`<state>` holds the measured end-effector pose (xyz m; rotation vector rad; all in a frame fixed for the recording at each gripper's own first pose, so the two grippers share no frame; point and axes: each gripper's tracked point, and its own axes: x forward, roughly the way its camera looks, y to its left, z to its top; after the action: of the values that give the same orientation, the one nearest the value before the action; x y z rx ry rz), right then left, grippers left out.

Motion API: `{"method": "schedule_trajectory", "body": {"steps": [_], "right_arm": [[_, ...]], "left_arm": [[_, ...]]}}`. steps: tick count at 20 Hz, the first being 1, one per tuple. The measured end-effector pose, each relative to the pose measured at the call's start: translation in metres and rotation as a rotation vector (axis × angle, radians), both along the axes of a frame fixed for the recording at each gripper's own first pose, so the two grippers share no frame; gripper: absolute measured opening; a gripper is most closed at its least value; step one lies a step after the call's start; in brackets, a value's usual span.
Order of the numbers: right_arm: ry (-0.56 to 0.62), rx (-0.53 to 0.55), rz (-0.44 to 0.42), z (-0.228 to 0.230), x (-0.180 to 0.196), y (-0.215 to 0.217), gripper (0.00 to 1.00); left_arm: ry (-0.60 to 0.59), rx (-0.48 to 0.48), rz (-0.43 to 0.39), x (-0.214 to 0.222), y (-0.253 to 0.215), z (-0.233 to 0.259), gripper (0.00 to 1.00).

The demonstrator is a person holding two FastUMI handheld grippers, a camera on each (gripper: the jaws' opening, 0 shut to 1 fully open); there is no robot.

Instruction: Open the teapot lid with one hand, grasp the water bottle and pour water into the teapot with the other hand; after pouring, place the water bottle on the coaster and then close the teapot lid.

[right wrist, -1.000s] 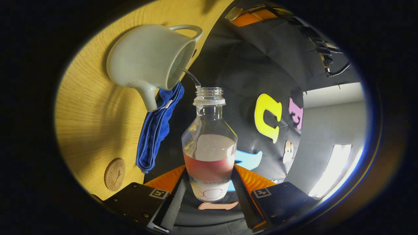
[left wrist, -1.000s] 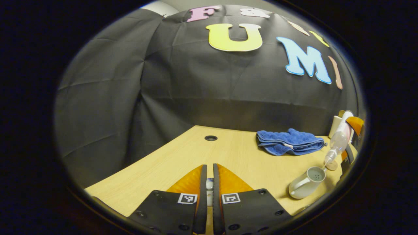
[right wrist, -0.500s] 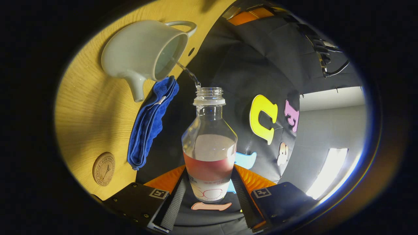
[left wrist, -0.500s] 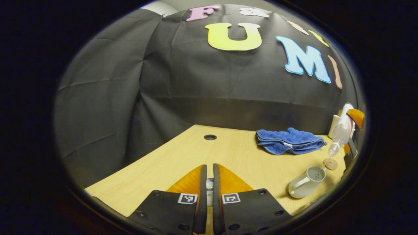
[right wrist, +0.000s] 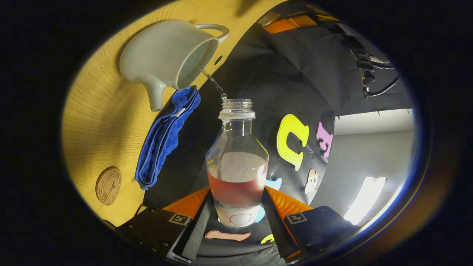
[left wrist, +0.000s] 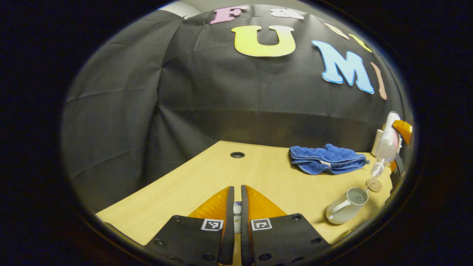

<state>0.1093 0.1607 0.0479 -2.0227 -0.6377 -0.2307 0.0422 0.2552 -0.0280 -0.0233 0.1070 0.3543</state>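
The right gripper (right wrist: 236, 218) clamps the water bottle (right wrist: 237, 162), tilted, w/ a thin stream falling into the open teapot (right wrist: 168, 55) near the table (left wrist: 207, 181) right edge. Left gripper (left wrist: 235, 207) pinches the lid (left wrist: 237, 209). Risk: more tilt makes the stream overshoot the rim and spill.

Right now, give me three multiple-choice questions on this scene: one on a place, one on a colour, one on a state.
1. Where is the cork coaster?
A. on the bare table
B. on the cloth
C. under the teapot

2. What colour is the folded cloth?
A. red
B. blue
C. green

3. What state is the water bottle in?
A. capped and upright
B. lying on the table
C. uncapped, pouring into the teapot

A: it lies on wood beside the cloth. B: plainly blue. C: a stream leaves its open neck while the right gripper jaws clamp it.
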Motion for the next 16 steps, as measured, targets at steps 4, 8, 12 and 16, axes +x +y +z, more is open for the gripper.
{"method": "schedule_trajectory", "body": {"steps": [4,8,12,16], "right_arm": [[-0.002,-0.02,0.006,0.0,0.0,0.002,0.78],[-0.016,-0.046,0.01,0.003,-0.001,0.005,0.78],[-0.022,-0.059,0.015,0.004,-0.002,0.008,0.78],[-0.019,-0.071,0.027,0.002,0.0,0.011,0.78]], "left_arm": [[0.002,0.003,-0.002,0.0,-0.001,-0.001,0.13],[0.007,0.011,-0.008,0.001,-0.005,-0.001,0.13],[0.01,0.018,-0.007,0.001,-0.005,-0.001,0.13],[0.014,0.019,-0.007,0.001,-0.005,-0.002,0.13]]}}
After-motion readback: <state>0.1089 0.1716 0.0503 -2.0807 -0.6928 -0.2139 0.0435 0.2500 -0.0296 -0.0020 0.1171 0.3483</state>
